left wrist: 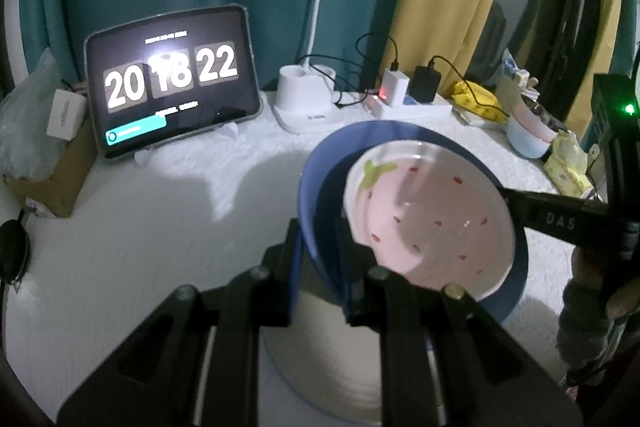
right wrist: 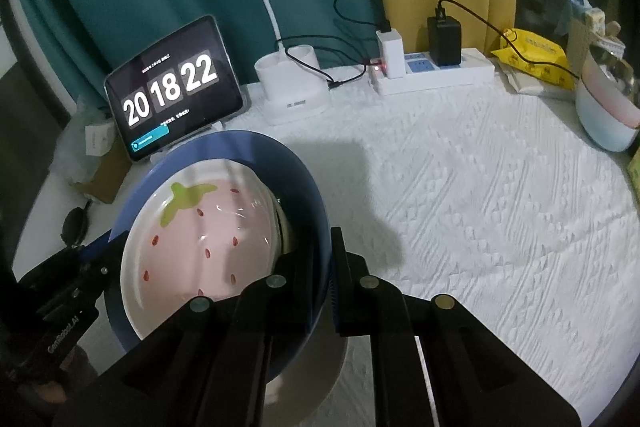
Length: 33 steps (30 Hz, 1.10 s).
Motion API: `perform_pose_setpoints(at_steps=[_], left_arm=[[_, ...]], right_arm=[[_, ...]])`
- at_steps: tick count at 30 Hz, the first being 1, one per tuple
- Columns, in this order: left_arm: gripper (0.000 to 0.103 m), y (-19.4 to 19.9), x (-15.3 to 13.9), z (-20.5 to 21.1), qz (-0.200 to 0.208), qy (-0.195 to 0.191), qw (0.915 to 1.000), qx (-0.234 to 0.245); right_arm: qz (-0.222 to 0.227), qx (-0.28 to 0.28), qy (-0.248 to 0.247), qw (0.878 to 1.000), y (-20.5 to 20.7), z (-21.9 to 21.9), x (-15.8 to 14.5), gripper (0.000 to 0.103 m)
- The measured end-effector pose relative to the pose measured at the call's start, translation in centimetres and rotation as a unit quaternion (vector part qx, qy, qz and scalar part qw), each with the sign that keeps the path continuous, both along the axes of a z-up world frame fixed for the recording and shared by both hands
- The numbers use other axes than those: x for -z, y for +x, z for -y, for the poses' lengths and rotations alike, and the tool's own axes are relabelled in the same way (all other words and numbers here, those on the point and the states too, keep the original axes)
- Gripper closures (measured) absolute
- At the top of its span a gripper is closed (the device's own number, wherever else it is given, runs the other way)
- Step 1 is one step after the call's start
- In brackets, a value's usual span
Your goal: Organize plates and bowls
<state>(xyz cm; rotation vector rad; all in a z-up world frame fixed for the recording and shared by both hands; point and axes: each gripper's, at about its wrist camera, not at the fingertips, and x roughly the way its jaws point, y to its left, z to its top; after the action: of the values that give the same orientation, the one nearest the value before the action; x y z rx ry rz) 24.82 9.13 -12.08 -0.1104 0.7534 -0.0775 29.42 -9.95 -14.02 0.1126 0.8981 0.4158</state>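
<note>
A blue bowl holds a pink strawberry-pattern plate tilted inside it. My left gripper is shut on the blue bowl's near rim, one finger inside and one outside. In the right wrist view my right gripper is shut on the opposite rim of the blue bowl, with the strawberry plate inside. The bowl is held above a pale plate on the table, partly hidden by the fingers; it also shows in the right wrist view.
A tablet clock, a white lamp base, a power strip with chargers, yellow packets and a pink-and-blue bowl line the far and right edges. A cardboard box stands at left.
</note>
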Motion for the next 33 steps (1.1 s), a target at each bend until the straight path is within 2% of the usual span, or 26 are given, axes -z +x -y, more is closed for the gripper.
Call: perform_pose_setpoints(at_steps=[10, 18, 26, 29, 30, 33], left_arm=[[0.086, -0.4, 0.2, 0.3, -0.012, -0.008, 0.9999, -0.004], [0.084, -0.8, 0.2, 0.9, -0.015, 0.014, 0.9997, -0.012], [0.083, -1.7, -0.1, 1.4, -0.007, 0.030, 0.9993, -0.021], [0.080, -2.2, -0.5, 1.4, 0.002, 0.037, 0.9990, -0.024], [0.079, -2.3, -0.6, 1.4, 0.003, 0.039, 0.9989, -0.025], [0.077, -2.7, -0.8, 1.5, 0.006, 0.040, 0.9988, -0.028]], right_arm=[[-0.004, -0.004, -0.012, 1.000, -0.5, 0.3, -0.2, 0.092], [0.009, -0.004, -0.028, 1.000, -0.8, 0.4, -0.4, 0.092], [0.031, 0.005, -0.048, 0.998, -1.4, 0.9, -0.7, 0.076], [0.045, 0.013, -0.055, 0.997, -1.8, 1.5, -1.3, 0.061], [0.044, 0.012, -0.050, 0.998, -1.9, 1.6, -1.4, 0.052], [0.048, 0.012, -0.049, 0.998, -2.3, 1.9, -1.7, 0.050]])
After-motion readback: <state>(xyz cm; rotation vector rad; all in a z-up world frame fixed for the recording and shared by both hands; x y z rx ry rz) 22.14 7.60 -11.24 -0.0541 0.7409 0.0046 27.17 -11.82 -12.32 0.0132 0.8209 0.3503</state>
